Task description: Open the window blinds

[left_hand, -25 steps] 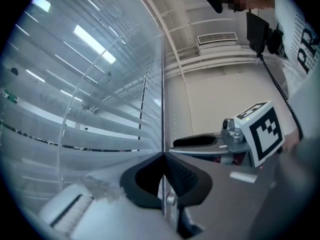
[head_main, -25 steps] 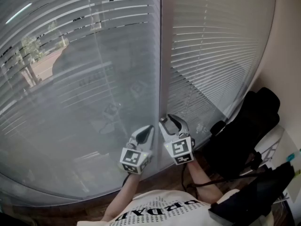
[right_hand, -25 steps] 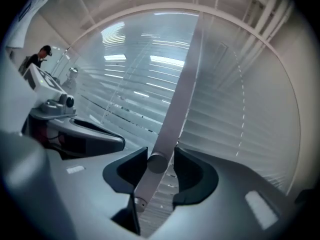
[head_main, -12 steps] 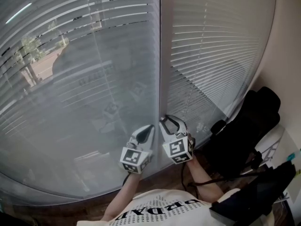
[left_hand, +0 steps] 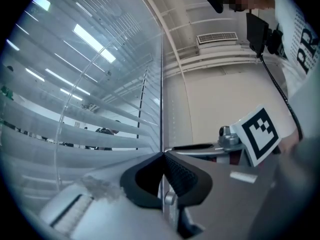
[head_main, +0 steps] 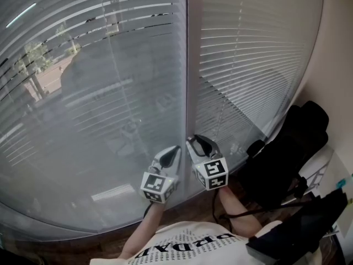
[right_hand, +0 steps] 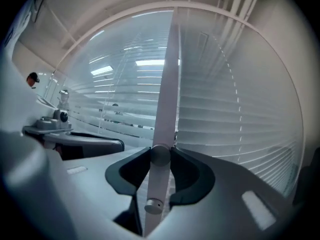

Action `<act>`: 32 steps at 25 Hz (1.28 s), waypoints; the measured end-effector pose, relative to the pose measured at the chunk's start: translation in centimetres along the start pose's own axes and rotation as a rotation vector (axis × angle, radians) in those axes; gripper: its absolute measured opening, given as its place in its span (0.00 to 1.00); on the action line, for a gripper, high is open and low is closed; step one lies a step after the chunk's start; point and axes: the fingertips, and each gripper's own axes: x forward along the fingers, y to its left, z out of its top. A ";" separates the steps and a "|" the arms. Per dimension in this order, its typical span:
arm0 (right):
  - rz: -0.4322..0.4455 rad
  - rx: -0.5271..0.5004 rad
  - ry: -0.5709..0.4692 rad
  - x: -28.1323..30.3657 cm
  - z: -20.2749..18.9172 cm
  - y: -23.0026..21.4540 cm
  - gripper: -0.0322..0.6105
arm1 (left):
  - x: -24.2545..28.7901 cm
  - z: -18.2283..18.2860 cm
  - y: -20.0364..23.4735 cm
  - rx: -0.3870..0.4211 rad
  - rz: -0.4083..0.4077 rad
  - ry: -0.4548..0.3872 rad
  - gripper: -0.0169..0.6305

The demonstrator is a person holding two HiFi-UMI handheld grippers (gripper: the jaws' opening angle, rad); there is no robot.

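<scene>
The right tongs (head_main: 197, 142) have just closed and rolled on the knob (right_hand: 160, 155) to tilt the slats (head_main: 99, 93) open; the left tongs (left_hand: 162, 155) are shut, empty.

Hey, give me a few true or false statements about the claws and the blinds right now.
The right claw is empty. False: its jaws, just closing, clamp the round knob on the window post.
The left claw has its jaws together. True.
The claws are far apart. False: they sit side by side at the post.
Outdoors shows through the left blinds. True.
</scene>
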 end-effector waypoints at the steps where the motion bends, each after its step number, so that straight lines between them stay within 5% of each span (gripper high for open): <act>1: 0.001 0.019 -0.004 0.0 0.0 0.0 0.26 | 0.0 -0.1 0.0 0.000 -0.002 0.000 0.01; 12: 0.021 0.155 -0.023 0.1 -0.3 -0.2 0.26 | 0.0 0.0 0.0 -0.002 -0.003 -0.007 0.01; 23: -0.037 -0.465 0.069 0.2 0.7 1.0 0.32 | -0.2 -0.2 0.2 -0.005 0.002 -0.003 0.01; 32: -0.018 -0.322 0.016 0.2 0.5 0.8 0.26 | -0.1 -0.3 0.3 -0.006 -0.001 -0.009 0.01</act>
